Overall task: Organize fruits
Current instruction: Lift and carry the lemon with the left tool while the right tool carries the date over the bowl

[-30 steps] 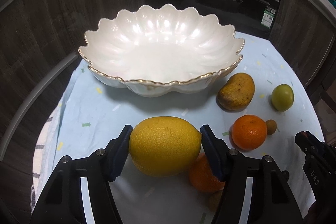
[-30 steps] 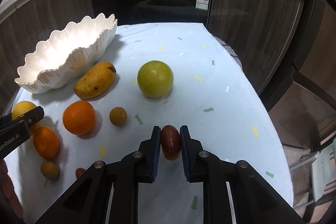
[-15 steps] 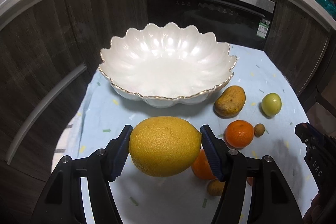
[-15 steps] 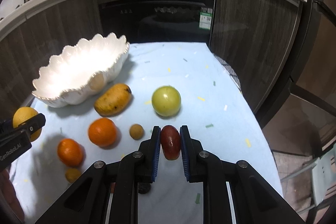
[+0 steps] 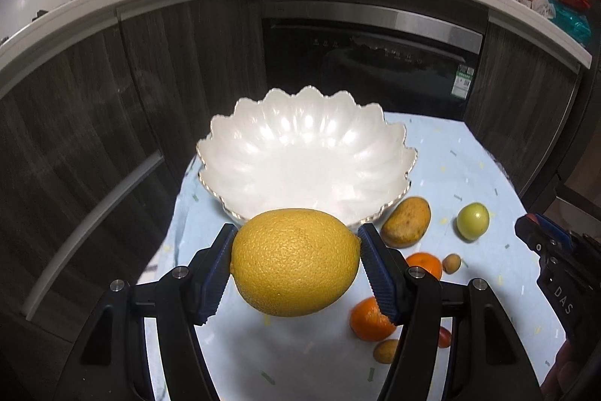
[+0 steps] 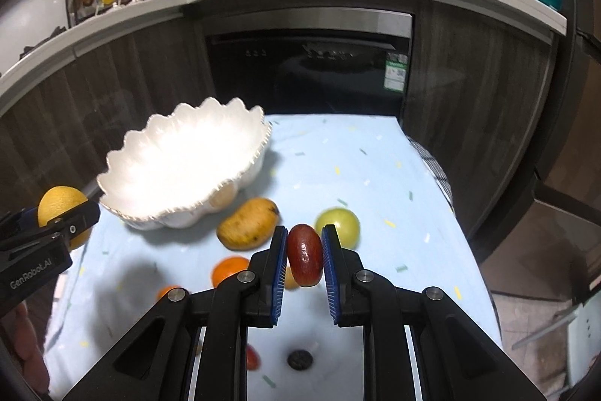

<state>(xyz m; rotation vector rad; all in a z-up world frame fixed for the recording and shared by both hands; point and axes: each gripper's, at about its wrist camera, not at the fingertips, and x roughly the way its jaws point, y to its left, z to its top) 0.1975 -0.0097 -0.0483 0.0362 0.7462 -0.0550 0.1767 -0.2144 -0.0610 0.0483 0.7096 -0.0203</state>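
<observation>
Bowl (image 5: 306, 156) at table's (image 5: 469, 153) rear left. Mango (image 5: 406, 222) just right of bowl; apple (image 5: 473, 221) farther right. Oranges (image 5: 425, 264) nearer.

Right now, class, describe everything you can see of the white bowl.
The white bowl is wide and shallow, with a scalloped, petal-like rim edged in thin gold. It looks like glossy, pearly ceramic with fluted walls. Nothing shows inside it. It stands upright on the pale blue tablecloth, towards the back left, with the mango beside it.
</observation>
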